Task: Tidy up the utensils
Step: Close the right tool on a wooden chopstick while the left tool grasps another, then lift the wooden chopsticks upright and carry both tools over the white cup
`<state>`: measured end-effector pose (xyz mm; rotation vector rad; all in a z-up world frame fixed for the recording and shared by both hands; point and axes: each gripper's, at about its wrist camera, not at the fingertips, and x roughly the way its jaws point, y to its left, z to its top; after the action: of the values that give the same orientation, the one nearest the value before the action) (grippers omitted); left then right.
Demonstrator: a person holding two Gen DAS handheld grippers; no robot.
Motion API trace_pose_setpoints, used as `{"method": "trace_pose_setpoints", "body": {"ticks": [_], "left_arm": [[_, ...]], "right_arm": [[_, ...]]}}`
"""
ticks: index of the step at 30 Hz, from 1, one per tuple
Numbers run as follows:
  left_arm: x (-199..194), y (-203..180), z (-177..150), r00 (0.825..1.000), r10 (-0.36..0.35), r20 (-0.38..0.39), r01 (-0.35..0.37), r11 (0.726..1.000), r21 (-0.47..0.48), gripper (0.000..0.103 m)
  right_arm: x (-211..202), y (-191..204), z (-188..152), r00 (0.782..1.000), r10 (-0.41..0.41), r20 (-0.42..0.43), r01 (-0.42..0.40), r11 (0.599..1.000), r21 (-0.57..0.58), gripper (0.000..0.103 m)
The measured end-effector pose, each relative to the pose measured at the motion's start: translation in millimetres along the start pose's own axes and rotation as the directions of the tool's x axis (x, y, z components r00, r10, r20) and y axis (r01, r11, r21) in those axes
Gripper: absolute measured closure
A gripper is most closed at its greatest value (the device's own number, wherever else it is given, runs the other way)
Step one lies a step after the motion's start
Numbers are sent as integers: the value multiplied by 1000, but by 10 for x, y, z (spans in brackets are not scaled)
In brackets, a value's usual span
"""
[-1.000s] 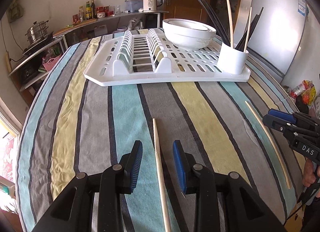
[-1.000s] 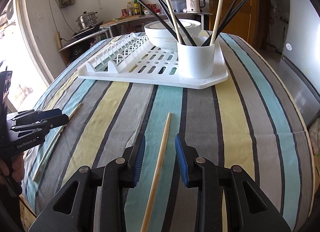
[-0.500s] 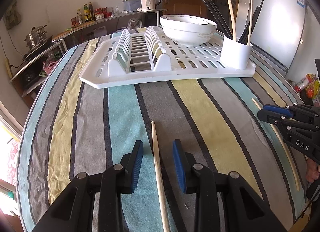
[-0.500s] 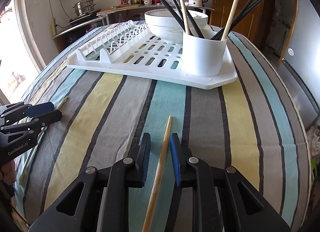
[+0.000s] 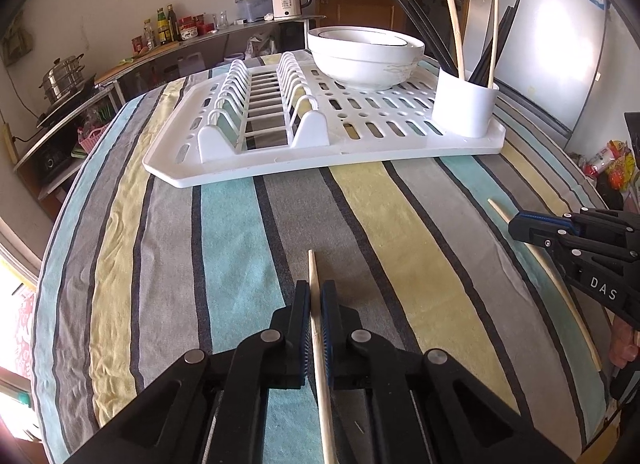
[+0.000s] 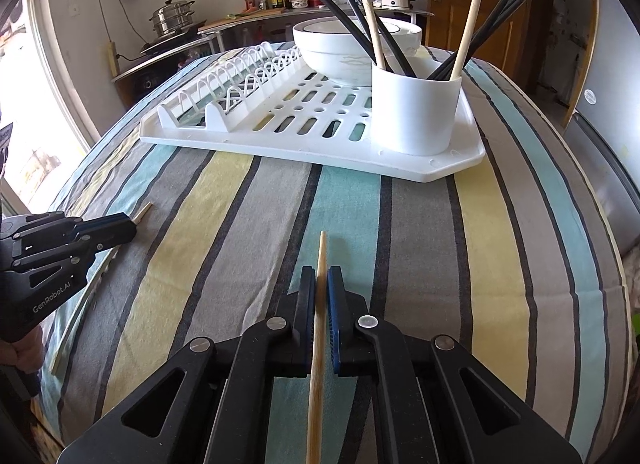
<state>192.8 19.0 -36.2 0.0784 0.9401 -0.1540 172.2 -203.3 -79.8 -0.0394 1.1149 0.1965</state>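
A pale wooden chopstick (image 5: 316, 316) lies on the striped cloth (image 5: 224, 248) of the desk, near its front edge, and the left gripper (image 5: 315, 296) is closed on it, both blue pads pressed against its sides with the tip sticking out ahead. A second wooden chopstick (image 6: 319, 304) lies nearer the desk's right edge; the right gripper (image 6: 320, 284) is clamped on that one the same way, its tip also poking forward. Both sticks rest flat on the cloth and point toward the white drying rack (image 6: 312, 144) at the desk's far side. On the rack's right corner stands a white cup (image 6: 416, 112) holding several black and wooden chopsticks upright and leaning. Behind the cup sit stacked white bowls (image 5: 364, 56), and the rack's plate slots (image 5: 260, 104) fill its left half.
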Motion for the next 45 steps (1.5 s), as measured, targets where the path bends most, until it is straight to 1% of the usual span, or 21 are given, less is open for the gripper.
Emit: {"method": "trace_pose_setpoints", "body": {"ticks": [2, 4, 9, 15, 20, 31, 39, 45], "left_arm": [[-1, 25, 7, 1000, -17, -4, 17, 1000, -16, 98], [-10, 35, 9, 1000, -20, -4, 20, 1000, -22, 98], [-92, 48, 33, 999, -38, 16, 38, 999, -37, 98], [-326, 58, 104, 996, -49, 72, 52, 998, -47, 98], [-578, 50, 178, 990, -58, 130, 64, 997, -49, 98], [-1072, -42, 250, 969, -77, 236, 87, 996, -33, 98], [-1307, -92, 247, 954, -95, 283, 110, 993, -39, 98], [-1431, -114, 187, 946, -112, 304, 131, 990, -43, 98]], "right_arm": [[-9, -7, 9, 1000, 7, 5, -7, 1000, 2, 97], [-31, -8, 12, 1000, 12, 13, -12, 1000, 2, 97], [-127, -17, 37, 999, 28, 41, -28, 1000, 4, 97], [-295, -52, 74, 995, 41, 88, -42, 999, 10, 97], [-476, -46, 107, 989, 46, 138, -48, 999, 9, 97], [-1006, -67, 104, 963, 57, 265, -61, 998, 9, 97], [-1302, -80, 40, 942, 61, 331, -69, 998, 13, 97], [-1442, -90, -5, 931, 61, 361, -71, 997, 15, 97]]}}
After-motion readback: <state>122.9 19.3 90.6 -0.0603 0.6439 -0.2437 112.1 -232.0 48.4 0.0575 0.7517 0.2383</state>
